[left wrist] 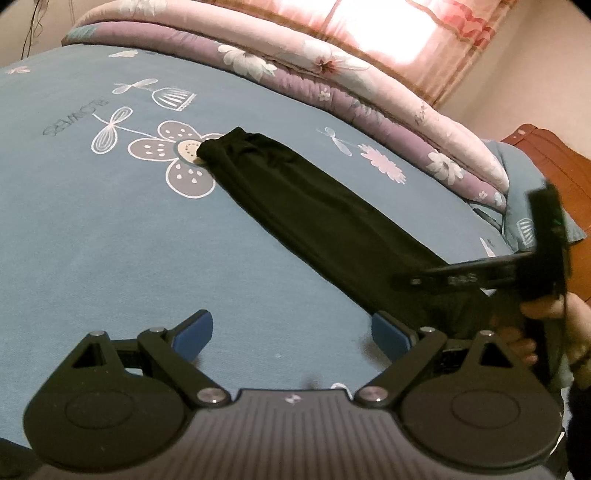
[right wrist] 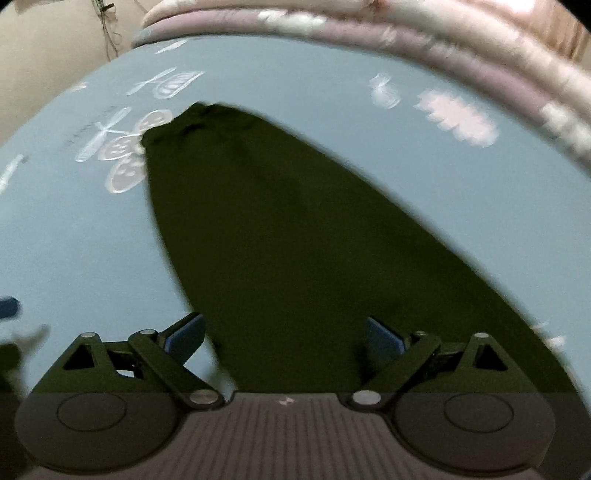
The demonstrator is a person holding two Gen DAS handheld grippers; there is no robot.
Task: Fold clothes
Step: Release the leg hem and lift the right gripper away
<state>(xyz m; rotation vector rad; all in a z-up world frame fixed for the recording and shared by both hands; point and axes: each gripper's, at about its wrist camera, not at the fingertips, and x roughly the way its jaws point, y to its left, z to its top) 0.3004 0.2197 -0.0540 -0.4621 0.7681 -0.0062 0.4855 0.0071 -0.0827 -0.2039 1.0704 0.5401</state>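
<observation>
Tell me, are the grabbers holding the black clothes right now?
No, nothing is held. The left gripper is open over the blue bedsheet. The right gripper is open above the near end of the black garment, pads not pressing it.

The left wrist camera sits just behind its own fingers [left wrist: 195, 334] at the bottom of the frame. It looks down at a slant across the bed [left wrist: 92, 221], toward the folded quilts [left wrist: 332, 74] along the top. The black garment [left wrist: 314, 214] runs from the middle to the lower right.

The right wrist camera looks more steeply down and sits closer, so the same black garment [right wrist: 277, 240] fills the middle. Both views share the bed [right wrist: 74, 240], the garment and the quilts [right wrist: 406, 33].
</observation>
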